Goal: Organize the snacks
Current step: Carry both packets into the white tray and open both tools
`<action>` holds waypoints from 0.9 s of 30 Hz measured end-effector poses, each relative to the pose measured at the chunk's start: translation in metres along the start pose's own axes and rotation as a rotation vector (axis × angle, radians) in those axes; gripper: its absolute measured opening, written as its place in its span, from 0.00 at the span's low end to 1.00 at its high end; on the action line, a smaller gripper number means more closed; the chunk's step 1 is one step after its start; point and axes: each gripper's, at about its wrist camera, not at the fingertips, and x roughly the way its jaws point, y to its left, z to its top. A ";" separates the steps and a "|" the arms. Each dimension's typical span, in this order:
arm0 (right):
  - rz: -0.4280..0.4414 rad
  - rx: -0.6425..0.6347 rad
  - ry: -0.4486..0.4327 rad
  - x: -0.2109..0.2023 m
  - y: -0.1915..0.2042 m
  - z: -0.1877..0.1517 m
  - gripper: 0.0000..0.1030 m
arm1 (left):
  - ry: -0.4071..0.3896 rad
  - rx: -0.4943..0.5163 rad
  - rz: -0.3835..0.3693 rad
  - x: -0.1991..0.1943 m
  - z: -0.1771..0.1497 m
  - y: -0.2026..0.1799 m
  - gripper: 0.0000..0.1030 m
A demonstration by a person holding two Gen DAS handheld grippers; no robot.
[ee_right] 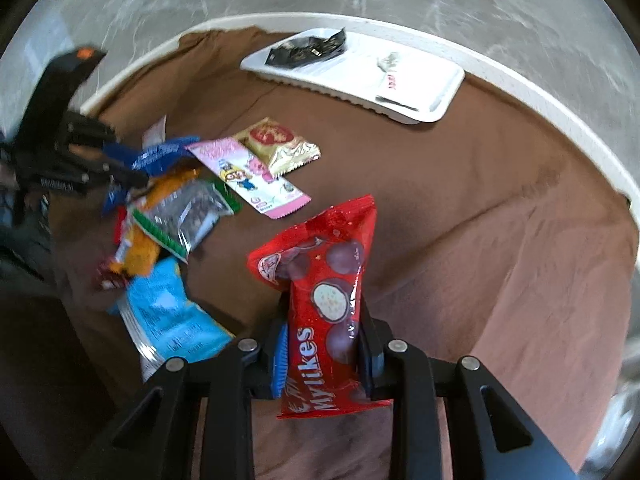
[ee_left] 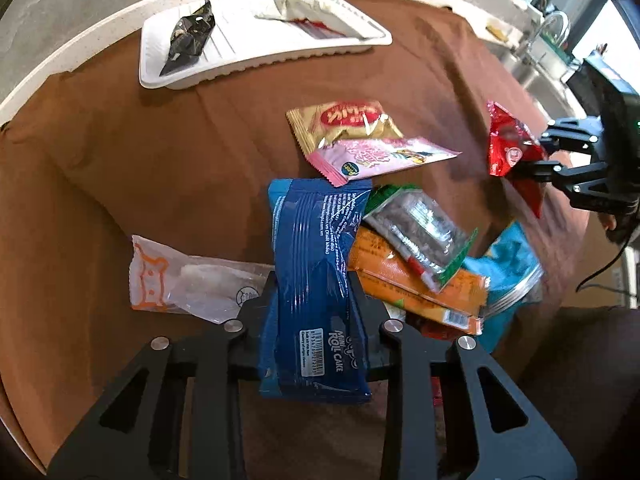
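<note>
Snacks (ee_left: 400, 240) lie heaped at frame centre, so you grip one packet per hand: your left gripper (ee_left: 314, 304) clamps the blue cake pack (ee_left: 316, 280), your right gripper (ee_right: 324, 340) the red candy bag (ee_right: 324, 280), both bound, I judge, for the white tray (ee_left: 192, 76) at upper left.

Blue cake wrapper (ee_left: 316, 280) — red Mylikes bag (ee_right: 326, 304) — brown cloth (ee_left: 140, 168).

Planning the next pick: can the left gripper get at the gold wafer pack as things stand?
Probably not yet. The left gripper is shut on the blue roll cake pack, so it has no free grip. The gold wafer pack itself lies open on the brown cloth, only its near edge under the pink pack.
</note>
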 end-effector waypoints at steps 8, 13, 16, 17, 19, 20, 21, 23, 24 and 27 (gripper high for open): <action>0.178 0.214 -0.065 -0.013 -0.026 0.020 0.29 | -0.062 -0.045 -0.070 -0.021 0.024 0.009 0.27; 0.256 0.297 -0.106 -0.018 -0.038 0.041 0.29 | -0.098 -0.063 -0.113 -0.034 0.044 0.019 0.27; 0.294 0.329 -0.125 -0.019 -0.043 0.055 0.29 | -0.110 -0.071 -0.128 -0.038 0.058 0.027 0.27; 0.307 0.344 -0.128 -0.017 -0.045 0.062 0.29 | -0.111 -0.077 -0.133 -0.039 0.061 0.029 0.27; 0.330 0.363 -0.136 -0.014 -0.050 0.074 0.29 | -0.117 -0.094 -0.148 -0.038 0.072 0.036 0.27; 0.337 0.373 -0.137 -0.012 -0.051 0.080 0.29 | -0.120 -0.103 -0.157 -0.037 0.078 0.040 0.27; 0.346 0.381 -0.140 -0.010 -0.053 0.087 0.29 | -0.125 -0.115 -0.165 -0.036 0.085 0.044 0.27; 0.356 0.392 -0.147 -0.005 -0.056 0.101 0.29 | -0.130 -0.131 -0.170 -0.033 0.102 0.052 0.27; 0.359 0.395 -0.149 -0.003 -0.057 0.109 0.29 | -0.133 -0.131 -0.168 -0.031 0.109 0.054 0.27; 0.366 0.402 -0.158 0.008 -0.059 0.139 0.29 | -0.142 -0.148 -0.174 -0.023 0.135 0.065 0.27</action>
